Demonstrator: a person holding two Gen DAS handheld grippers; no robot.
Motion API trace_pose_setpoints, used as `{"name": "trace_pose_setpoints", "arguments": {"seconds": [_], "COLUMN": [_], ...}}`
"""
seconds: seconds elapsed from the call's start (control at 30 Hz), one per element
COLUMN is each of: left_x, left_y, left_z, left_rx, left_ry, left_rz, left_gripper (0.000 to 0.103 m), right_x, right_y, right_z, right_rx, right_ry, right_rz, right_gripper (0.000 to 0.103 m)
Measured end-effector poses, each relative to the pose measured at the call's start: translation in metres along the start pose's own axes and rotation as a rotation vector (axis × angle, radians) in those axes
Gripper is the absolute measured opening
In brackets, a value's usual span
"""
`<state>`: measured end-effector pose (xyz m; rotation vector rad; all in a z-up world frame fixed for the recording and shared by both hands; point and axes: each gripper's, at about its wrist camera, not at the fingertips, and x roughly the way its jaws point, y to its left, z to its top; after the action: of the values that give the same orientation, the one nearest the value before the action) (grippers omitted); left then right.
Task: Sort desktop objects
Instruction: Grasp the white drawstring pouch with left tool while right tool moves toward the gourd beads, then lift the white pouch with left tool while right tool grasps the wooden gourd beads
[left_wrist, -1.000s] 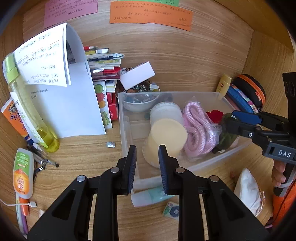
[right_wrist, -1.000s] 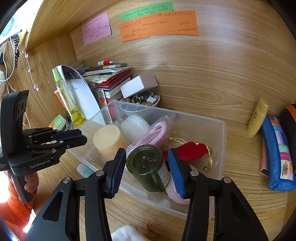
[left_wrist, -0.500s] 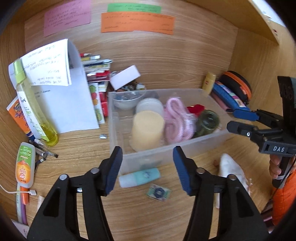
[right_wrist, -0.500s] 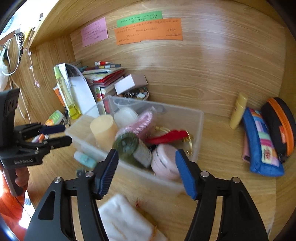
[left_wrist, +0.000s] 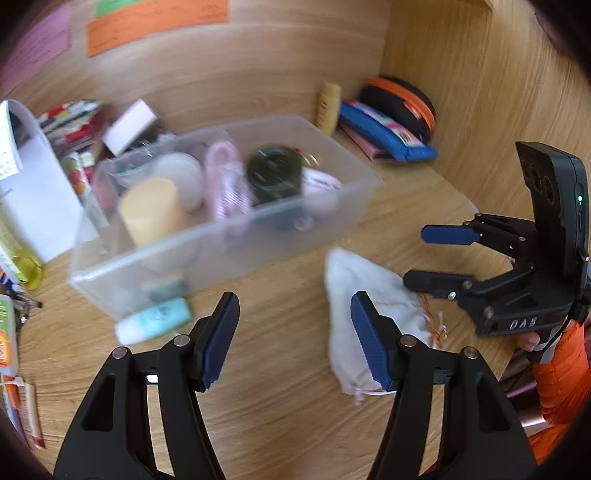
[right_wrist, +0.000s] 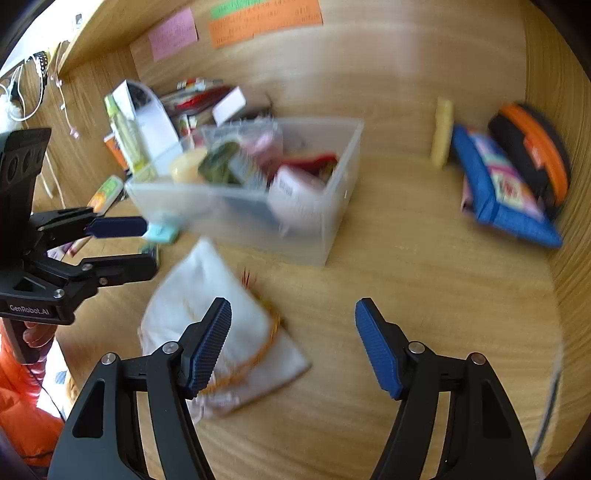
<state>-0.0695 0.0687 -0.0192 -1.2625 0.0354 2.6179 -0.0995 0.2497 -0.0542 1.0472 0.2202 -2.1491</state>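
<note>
A clear plastic bin (left_wrist: 332, 221) (right_wrist: 332, 229) on the wooden desk holds a yellow candle (left_wrist: 151, 210), a pink cord bundle (left_wrist: 225, 184), a dark green jar (left_wrist: 273, 173) and a pink tub (right_wrist: 295, 192). A white drawstring pouch (left_wrist: 362, 288) (right_wrist: 199, 291) lies flat in front of the bin. My left gripper (left_wrist: 293, 338) is open and empty above the desk, left of the pouch. My right gripper (right_wrist: 293, 347) is open and empty, its left finger over the pouch. A small teal tube (left_wrist: 155, 325) lies by the bin's front corner.
A blue pencil case (left_wrist: 384, 133) (right_wrist: 502, 195), a black and orange case (left_wrist: 402, 103) and a yellow tube (left_wrist: 328, 107) sit at the back right corner. Books, a paper stand (left_wrist: 33, 192) and bottles crowd the left side. Notes hang on the back wall.
Both grippers have opened wide and pulled back from the bin. The green jar now stands in the bin. The views have swung toward the white pouch.
</note>
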Motion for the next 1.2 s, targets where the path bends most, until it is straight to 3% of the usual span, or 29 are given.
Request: {"name": "trace_pose_setpoints", "arguments": {"seconds": [0.2,0.47,0.57,0.9,1.2], "left_x": [0.019,0.030,0.040,0.058,0.042], "left_y": [-0.018,-0.047,-0.056,-0.065,-0.019], "left_z": [-0.004,-0.008,-0.010,-0.009,-0.021], "left_rx": [-0.005,0.057,0.074,0.083,-0.039], "left_ry": [0.079,0.124,0.155,0.135,0.118], "left_rz": [-0.067,-0.116,-0.122,-0.058,0.026], "left_gripper": [0.062,0.063,0.073,0.072,0.067], "right_x": [0.003,0.007,0.006,0.004,-0.001], "right_y": [-0.003,-0.011,-0.006,-0.028,-0.038], "right_z": [-0.018,-0.031,-0.032,-0.033,-0.037], "right_rx": [-0.024,-0.048,-0.091,-0.037,-0.006], "right_ry": [0.022,0.062,0.057,0.068,0.075], "right_rz": [-0.027,-0.106,-0.143,-0.192,-0.210], "right_gripper": [0.066,0.065,0.065,0.065,0.065]}}
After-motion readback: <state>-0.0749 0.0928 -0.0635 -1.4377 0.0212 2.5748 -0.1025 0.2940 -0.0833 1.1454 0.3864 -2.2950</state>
